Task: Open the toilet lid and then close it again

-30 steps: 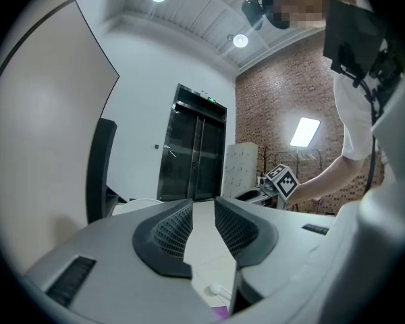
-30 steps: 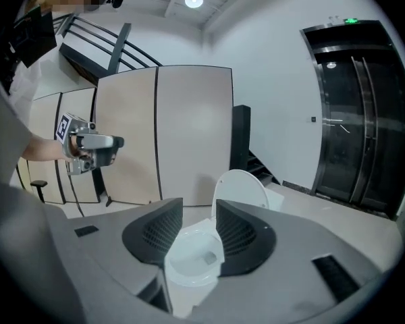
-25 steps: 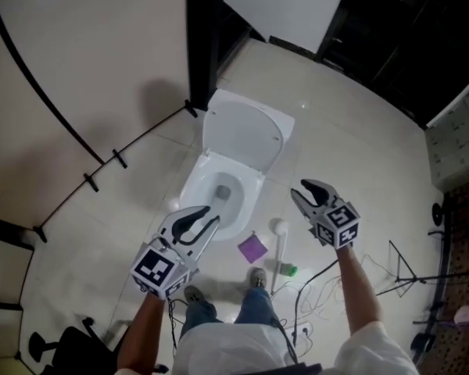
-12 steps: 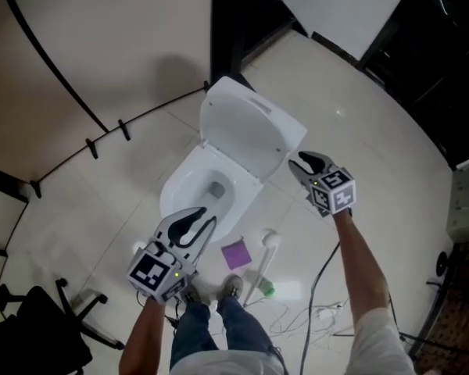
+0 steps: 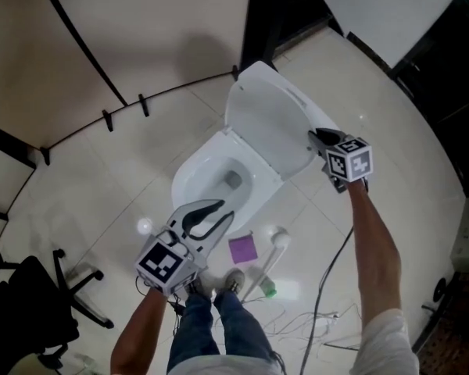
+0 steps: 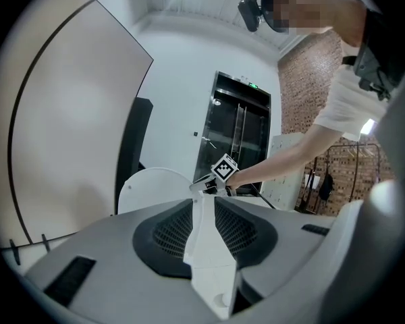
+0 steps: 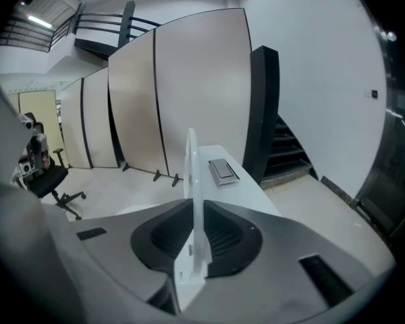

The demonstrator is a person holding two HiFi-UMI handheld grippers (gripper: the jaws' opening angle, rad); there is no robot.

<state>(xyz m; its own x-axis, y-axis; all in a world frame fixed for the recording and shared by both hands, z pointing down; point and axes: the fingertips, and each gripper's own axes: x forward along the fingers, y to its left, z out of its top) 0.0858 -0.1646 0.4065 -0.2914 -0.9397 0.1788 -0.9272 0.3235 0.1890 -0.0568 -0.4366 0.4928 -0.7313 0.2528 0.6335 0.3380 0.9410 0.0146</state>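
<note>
Raised and leaning back: toilet lid (image 5: 270, 123), at 1 o'clock from the open bowl (image 5: 197, 186), just above the head view's centre. Clamped on its thin white edge at 3 o'clock: right gripper (image 5: 322, 137), jaws just now closing in, pads pressing the edge between them; arm stretched forward, gripper tilted down. Black-and-white square marker readable on its cube (image 5: 350, 162). At 6 o'clock of the bowl: left gripper (image 5: 216, 212), near level, jaws slightly apart, gripping nothing.
</note>
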